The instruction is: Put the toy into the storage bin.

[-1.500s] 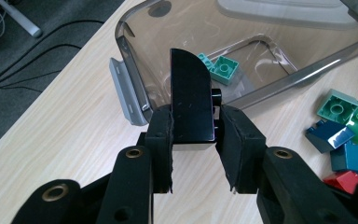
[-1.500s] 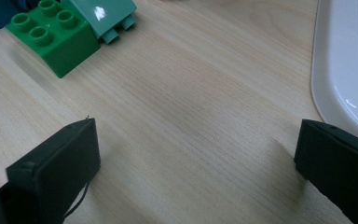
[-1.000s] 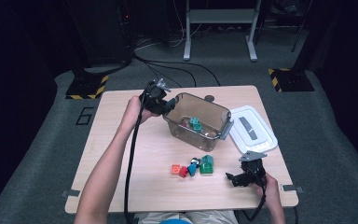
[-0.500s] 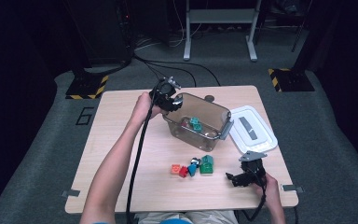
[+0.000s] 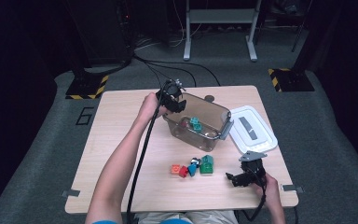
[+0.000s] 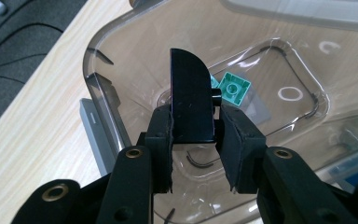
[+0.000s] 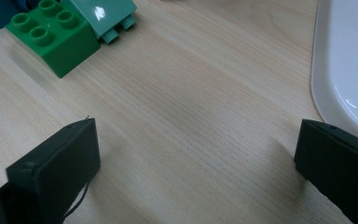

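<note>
While the left gripper (image 6: 193,140) clamps a dark block (image 6: 191,95) over the bin (image 5: 214,135), the right gripper (image 7: 196,172) rests wide-jawed near the bin's lid (image 5: 254,128).

White lid (image 5: 253,128) beside table edge

Both grippers all black. Left gripper (image 6: 193,154): flat rectangular pads (image 6: 163,151), brass-ringed pivot holes on the linkage arms, thick black cable (image 5: 140,158) trailing to 6 o'clock along a bare forearm. Right gripper (image 5: 235,178): grey three-cornered plate (image 5: 252,156) on top, thin black cable. Blue clothing at bottom edge.
</note>
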